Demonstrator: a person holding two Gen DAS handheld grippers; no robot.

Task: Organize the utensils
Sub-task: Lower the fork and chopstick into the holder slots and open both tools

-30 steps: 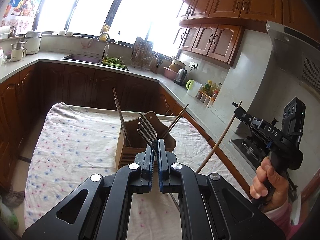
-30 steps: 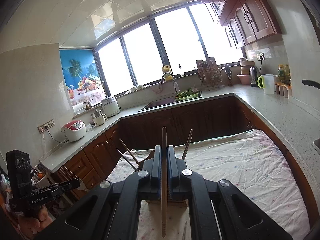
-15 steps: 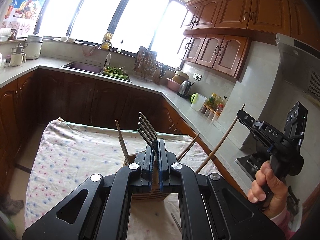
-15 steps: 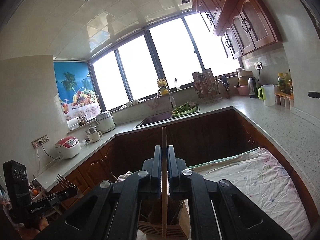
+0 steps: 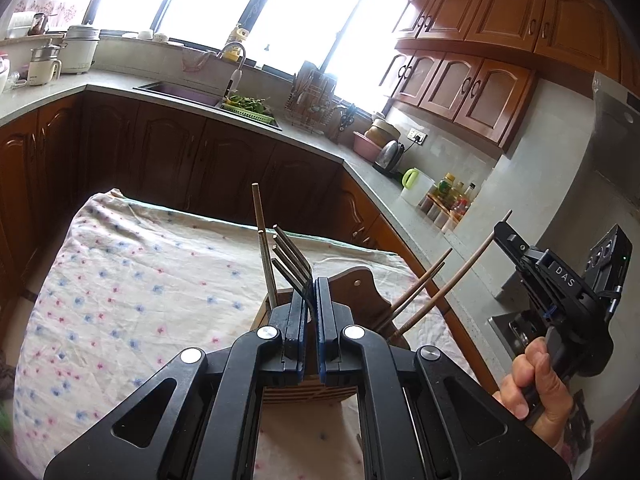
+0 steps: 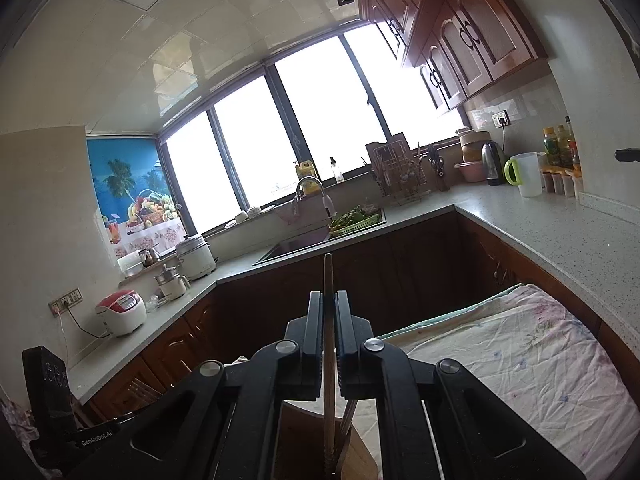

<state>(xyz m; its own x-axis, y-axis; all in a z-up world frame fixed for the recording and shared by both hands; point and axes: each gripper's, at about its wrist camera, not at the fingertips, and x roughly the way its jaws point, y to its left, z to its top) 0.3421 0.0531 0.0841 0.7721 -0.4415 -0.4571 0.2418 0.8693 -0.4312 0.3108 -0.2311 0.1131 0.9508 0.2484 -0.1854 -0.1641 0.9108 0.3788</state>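
My left gripper (image 5: 310, 294) is shut on a metal fork (image 5: 290, 258), tines up and to the left. Just behind and below it stands the wooden utensil holder (image 5: 360, 290) on the flowered tablecloth (image 5: 120, 280). Chopsticks stand in the holder's left side (image 5: 262, 248) and lean out of its right side (image 5: 420, 288). My right gripper (image 6: 329, 300) is shut on a wooden chopstick (image 6: 328, 276), held upright, its lower end over the holder (image 6: 360, 460). In the left wrist view the right gripper (image 5: 510, 240) shows at the right, a hand (image 5: 536, 380) on its handle.
An L-shaped counter (image 6: 540, 224) wraps the room, carrying a sink (image 5: 180, 92), dish rack (image 5: 312, 96), kettle (image 5: 388, 156), green-handled jug (image 5: 414, 186) and spice bottles (image 5: 452, 200). A stove (image 5: 516, 328) lies at the right. Rice cookers (image 6: 120, 312) sit at the left.
Both grippers have closed in on the holder, which now sits larger and partly beneath them. The fork and the chopstick stay gripped as before.
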